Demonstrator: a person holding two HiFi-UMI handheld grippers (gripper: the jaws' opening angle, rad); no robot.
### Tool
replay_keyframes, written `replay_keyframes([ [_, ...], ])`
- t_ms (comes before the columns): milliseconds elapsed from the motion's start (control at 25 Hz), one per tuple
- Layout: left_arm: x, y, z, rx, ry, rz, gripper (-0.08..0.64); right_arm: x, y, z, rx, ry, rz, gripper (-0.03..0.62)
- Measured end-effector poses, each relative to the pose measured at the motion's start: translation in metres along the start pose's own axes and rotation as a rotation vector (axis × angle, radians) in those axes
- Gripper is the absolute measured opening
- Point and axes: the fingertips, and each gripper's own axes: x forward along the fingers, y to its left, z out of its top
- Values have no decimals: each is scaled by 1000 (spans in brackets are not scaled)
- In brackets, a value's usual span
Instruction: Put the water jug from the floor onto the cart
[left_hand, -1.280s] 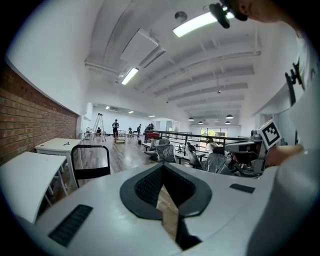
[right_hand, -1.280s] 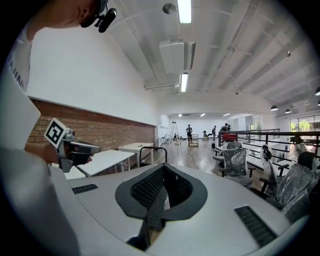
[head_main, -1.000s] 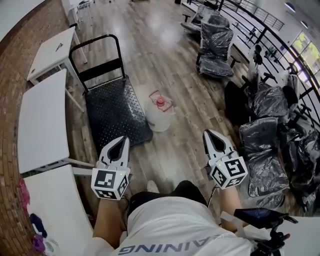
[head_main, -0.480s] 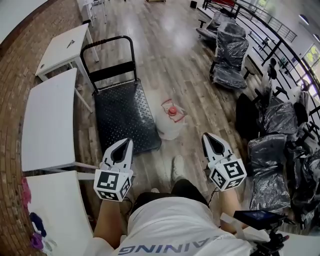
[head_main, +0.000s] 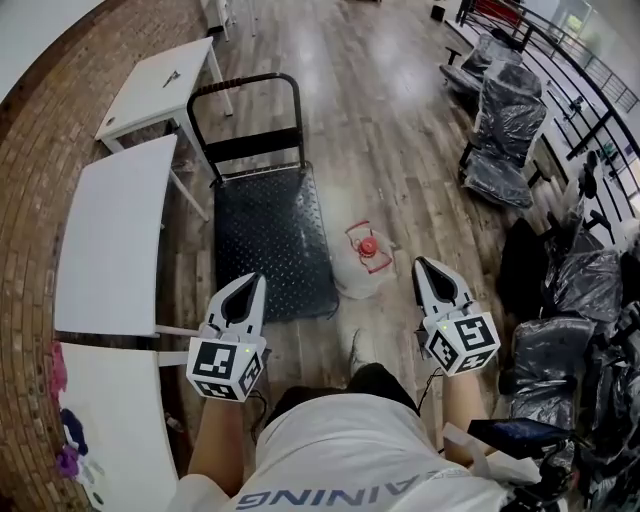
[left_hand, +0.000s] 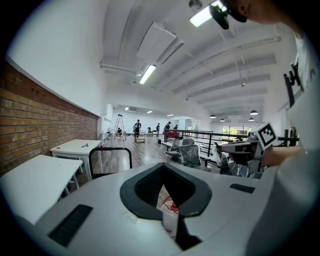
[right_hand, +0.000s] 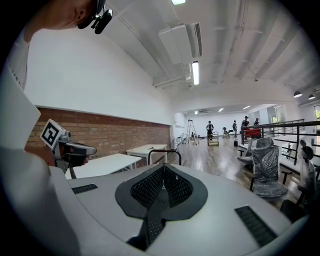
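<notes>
The water jug (head_main: 362, 268), clear with a red cap and red handle, stands on the wood floor beside the right edge of the black flat cart (head_main: 268, 240). Both grippers are held out in front of the person, short of the jug. My left gripper (head_main: 252, 281) hovers over the cart's near right corner; its jaws stand a narrow slit apart with nothing held, and the jug (left_hand: 167, 202) shows through the slit. My right gripper (head_main: 422, 264) is just right of the jug, shut and empty, its ribbed pads meeting (right_hand: 163, 170).
The cart's black push handle (head_main: 245, 100) rises at its far end. White tables (head_main: 110, 240) line the brick wall at left. Plastic-wrapped chairs (head_main: 505, 130) stand at right along a railing. The person's shoe (head_main: 360, 350) is on the floor below the jug.
The person has stepped forward: the jug and cart now lie closer and lower in the head view. Both grippers came forward with the body, and their jaws look the same.
</notes>
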Motion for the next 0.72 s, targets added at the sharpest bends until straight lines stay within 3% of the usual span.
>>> replay_keyframes([
  [400, 114, -18, 8, -19, 82, 72, 0, 84, -104, -12, 36, 51, 93, 6],
  [560, 135, -19, 12, -19, 67, 86, 2, 108, -124, -12, 29, 46, 111, 6],
  [720, 150, -19, -8, -25, 119, 97, 2, 124, -133, -43, 43, 102, 118, 6],
])
